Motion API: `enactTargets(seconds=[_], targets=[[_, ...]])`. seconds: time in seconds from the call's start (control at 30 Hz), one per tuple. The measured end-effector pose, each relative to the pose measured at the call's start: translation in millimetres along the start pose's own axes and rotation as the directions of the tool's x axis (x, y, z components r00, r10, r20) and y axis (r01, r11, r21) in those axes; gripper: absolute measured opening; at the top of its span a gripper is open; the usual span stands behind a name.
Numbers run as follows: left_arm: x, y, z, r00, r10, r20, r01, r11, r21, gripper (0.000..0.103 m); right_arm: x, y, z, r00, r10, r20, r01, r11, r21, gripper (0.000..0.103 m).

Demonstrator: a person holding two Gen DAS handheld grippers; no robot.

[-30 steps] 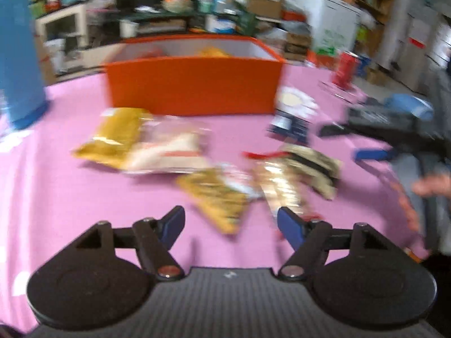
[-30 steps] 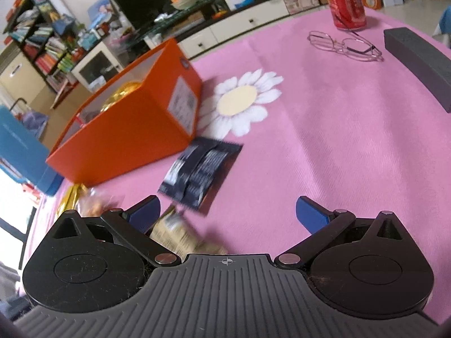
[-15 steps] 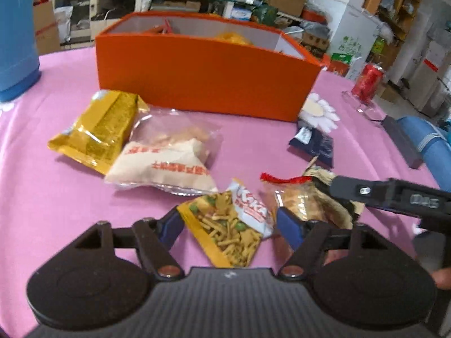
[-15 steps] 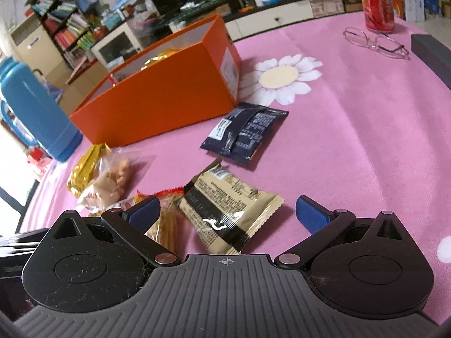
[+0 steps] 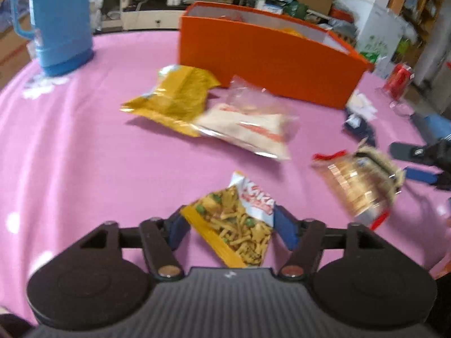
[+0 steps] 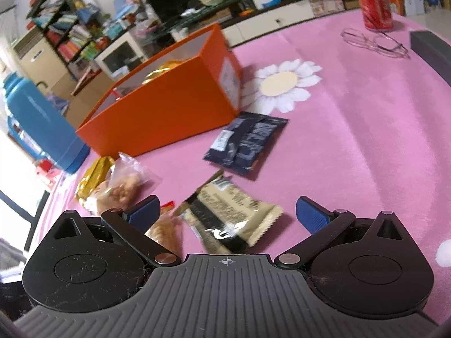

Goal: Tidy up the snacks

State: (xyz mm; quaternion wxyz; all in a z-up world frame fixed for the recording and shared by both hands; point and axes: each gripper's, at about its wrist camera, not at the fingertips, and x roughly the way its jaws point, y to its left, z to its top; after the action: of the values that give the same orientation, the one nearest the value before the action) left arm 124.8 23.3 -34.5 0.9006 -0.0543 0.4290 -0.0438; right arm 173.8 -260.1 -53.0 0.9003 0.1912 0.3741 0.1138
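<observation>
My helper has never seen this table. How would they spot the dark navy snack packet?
Start at the orange box on the pink tablecloth. Beside its labelled end, near the printed daisy, lies the navy packet: the only dark blue wrapper.

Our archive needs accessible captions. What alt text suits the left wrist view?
The left gripper straddles a yellow snack packet on a pink tablecloth, jaws opening. Beyond lie more packets and an orange box.
</observation>
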Motion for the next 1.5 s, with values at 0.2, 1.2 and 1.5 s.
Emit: enactTargets(seconds=[0.2, 1.2, 1.5], targets=[[-24, 8, -15, 0.996, 0.079, 0.035, -0.08, 0.997, 0.01, 0.076, -13, 32, -13, 0.999, 0.033, 0.019, -0.031, 0.993, -0.115, 0.088], [16, 21, 16, 0.972, -0.192, -0.134, 0.233, 0.848, 0.476, 0.08, 27, 105, -52, 0.991, 0.087, -0.104, -0.121, 0.915, -0.386, 0.088], [-5, 12, -14, 0.994, -0.109, -0.028, 0.111, 0.908, 0.403, 0.08, 20, 84, -46, 0.998, 0.003, -0.068, -0.028, 0.926, -0.377, 0.087]])
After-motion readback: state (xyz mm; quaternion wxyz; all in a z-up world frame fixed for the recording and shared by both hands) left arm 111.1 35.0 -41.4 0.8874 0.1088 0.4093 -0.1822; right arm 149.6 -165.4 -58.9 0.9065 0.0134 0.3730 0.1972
